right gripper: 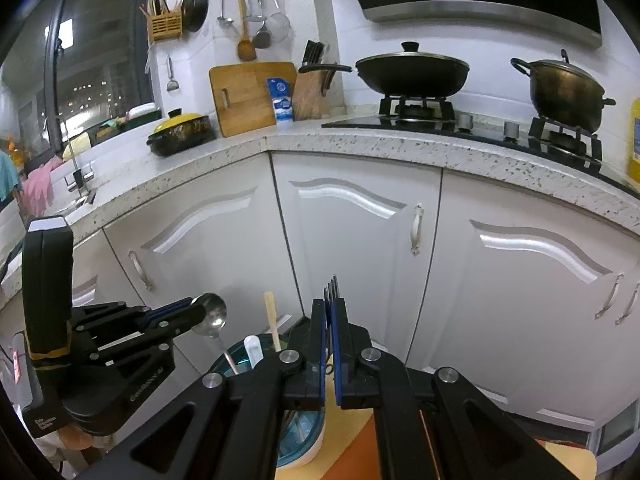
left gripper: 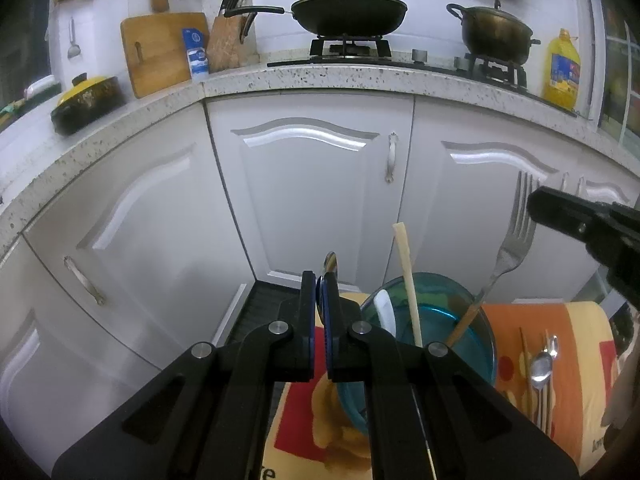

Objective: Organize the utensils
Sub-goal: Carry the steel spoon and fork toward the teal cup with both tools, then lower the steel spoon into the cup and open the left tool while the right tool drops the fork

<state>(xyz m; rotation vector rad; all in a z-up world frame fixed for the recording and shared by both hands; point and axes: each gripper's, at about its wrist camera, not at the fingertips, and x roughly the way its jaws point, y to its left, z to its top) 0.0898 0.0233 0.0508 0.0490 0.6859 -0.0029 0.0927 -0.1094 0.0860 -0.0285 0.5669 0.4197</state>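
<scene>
My left gripper point(left gripper: 319, 300) clenches a spoon point(right gripper: 210, 314) above the teal bowl point(left gripper: 436, 300). My right gripper point(right gripper: 329, 316) grips a fork point(left gripper: 516, 232), its handle in the bowl, toward three o'clock of the spoon.

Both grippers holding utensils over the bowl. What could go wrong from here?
1. The left hand-held gripper pinches the metal spoon only at its bowl end, so it might pivot or slip.
2. The right hand-held gripper grips the fork near its tines; its handle stands among the chopstick and white spoon in the blue bowl and could snag or tip it.
</scene>
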